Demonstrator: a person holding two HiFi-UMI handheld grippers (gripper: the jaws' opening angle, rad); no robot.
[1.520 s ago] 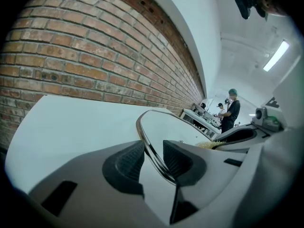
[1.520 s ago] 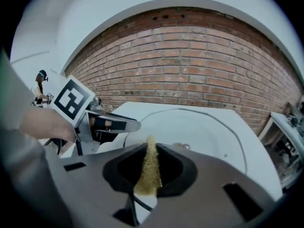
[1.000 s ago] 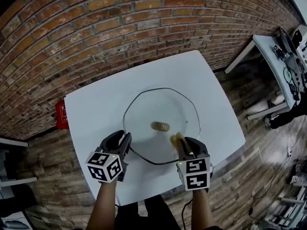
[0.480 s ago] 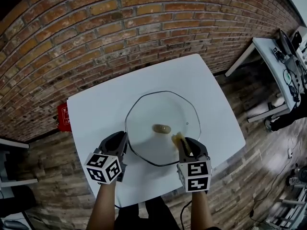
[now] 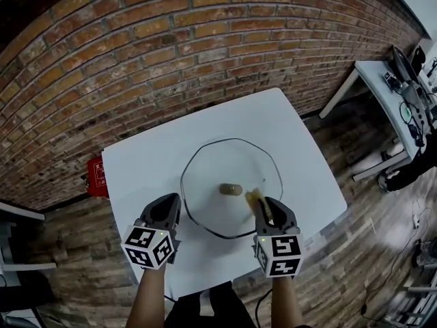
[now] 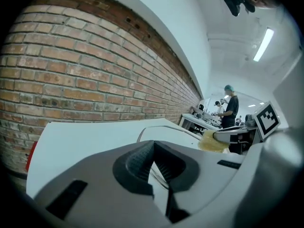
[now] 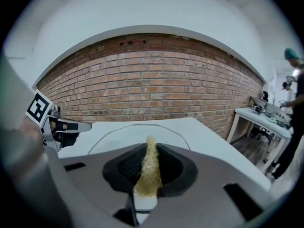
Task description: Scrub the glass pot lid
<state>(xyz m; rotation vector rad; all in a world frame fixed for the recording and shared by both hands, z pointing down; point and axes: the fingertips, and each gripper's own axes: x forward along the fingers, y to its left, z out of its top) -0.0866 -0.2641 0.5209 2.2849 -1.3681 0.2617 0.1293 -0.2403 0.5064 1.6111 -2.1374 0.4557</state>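
Observation:
The glass pot lid lies flat on the white table, its brown knob at the centre. My left gripper sits at the lid's near-left edge. Its jaws are closed, with the thin rim running between them. My right gripper is shut on a yellowish scrub pad, which rests on the glass just right of the knob. In the right gripper view the pad stands pinched between the pads, with the lid ahead. The left gripper view shows the lid and the scrub pad.
A brick wall runs behind the table. A red box sits on the floor at the table's left corner. Another white table with gear stands at the right, and a person stands far off.
My left gripper's jaws have closed at the lid's near-left rim. The right gripper and its pad stay close to the knob.

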